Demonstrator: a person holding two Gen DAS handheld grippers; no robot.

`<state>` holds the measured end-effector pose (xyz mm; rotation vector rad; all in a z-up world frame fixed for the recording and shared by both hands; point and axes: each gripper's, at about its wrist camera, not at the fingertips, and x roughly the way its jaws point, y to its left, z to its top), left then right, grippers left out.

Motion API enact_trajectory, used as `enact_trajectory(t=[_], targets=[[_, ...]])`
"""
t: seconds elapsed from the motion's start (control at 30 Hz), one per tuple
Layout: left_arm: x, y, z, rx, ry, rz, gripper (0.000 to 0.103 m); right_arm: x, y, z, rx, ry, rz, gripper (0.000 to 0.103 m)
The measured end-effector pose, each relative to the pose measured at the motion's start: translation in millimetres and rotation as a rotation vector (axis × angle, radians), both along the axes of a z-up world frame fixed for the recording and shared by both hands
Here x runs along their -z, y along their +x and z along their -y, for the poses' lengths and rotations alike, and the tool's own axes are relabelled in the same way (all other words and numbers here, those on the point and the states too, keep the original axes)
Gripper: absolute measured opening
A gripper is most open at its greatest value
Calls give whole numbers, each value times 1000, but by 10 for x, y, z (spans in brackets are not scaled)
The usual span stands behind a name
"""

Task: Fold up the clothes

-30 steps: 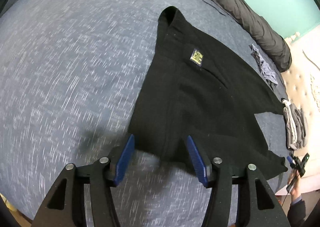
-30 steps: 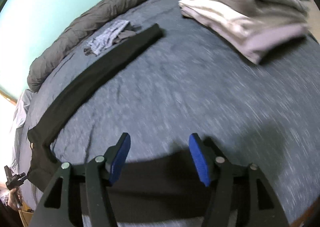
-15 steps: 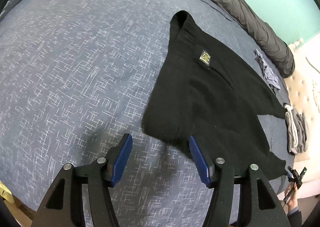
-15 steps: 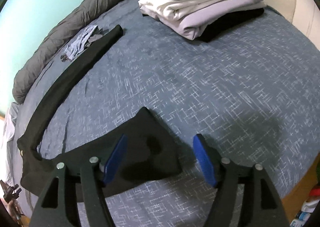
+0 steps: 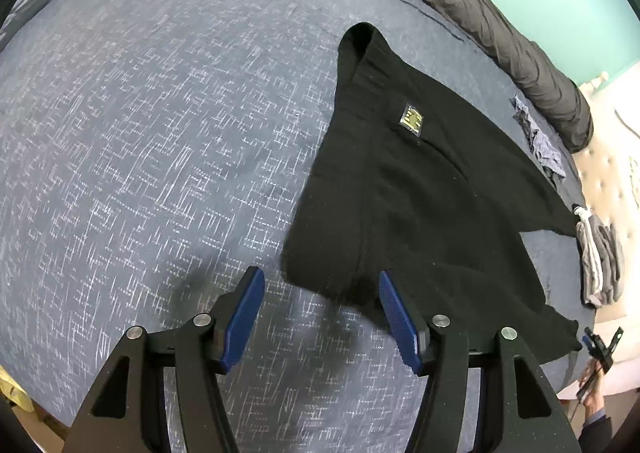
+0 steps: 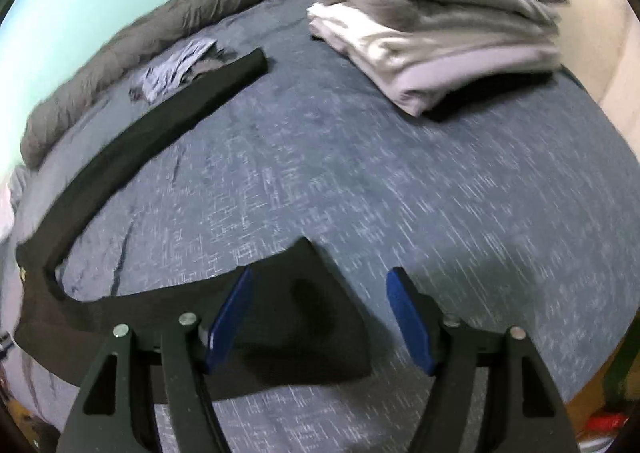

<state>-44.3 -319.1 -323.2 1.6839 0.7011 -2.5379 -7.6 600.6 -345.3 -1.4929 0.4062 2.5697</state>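
Black trousers (image 5: 420, 189) with a small gold label (image 5: 412, 119) lie spread flat on the blue-grey bed (image 5: 140, 133). My left gripper (image 5: 322, 313) is open and empty, just short of the waist corner, above the sheet. In the right wrist view the two legs (image 6: 152, 133) fork apart; one leg's end (image 6: 308, 317) lies between and under my open, empty right gripper (image 6: 320, 317). The other leg runs to the far left.
A stack of folded grey and white clothes (image 6: 436, 25) sits at the far right, also seen in the left wrist view (image 5: 600, 257). A crumpled grey-blue garment (image 6: 176, 69) lies by the dark rolled duvet (image 5: 480, 25). The bed edge is near both grippers.
Both grippers have drawn back from the trousers, which now lie released on the bed. The left pulled off the waist edge; the right view still swings, blurred.
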Motion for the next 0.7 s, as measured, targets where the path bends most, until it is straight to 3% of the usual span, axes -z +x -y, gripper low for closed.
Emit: enact_trajectory(t=[0.2, 0.33, 0.4, 0.47, 0.57, 0.63, 0.7], targets=[[57, -161, 5, -13, -23, 11, 64, 246, -303, 127, -72, 30, 121, 70], [111, -213, 44, -28, -27, 14, 64, 409, -294, 167, -90, 31, 156, 67], [140, -225, 55, -27, -39, 18, 64, 435, -273, 160, -93, 28, 153, 61], [176, -236, 56, -17, -39, 26, 64, 440, -246, 144, -95, 24, 145, 40], [218, -225, 35, -10, -31, 30, 64, 414, -202, 123, -98, 6, 121, 22], [231, -215, 17, -7, -7, 21, 64, 370, -174, 146, -113, 13, 105, 16], [229, -202, -20, 8, 16, 12, 49, 305, -152, 168, -123, 8, 82, 11]])
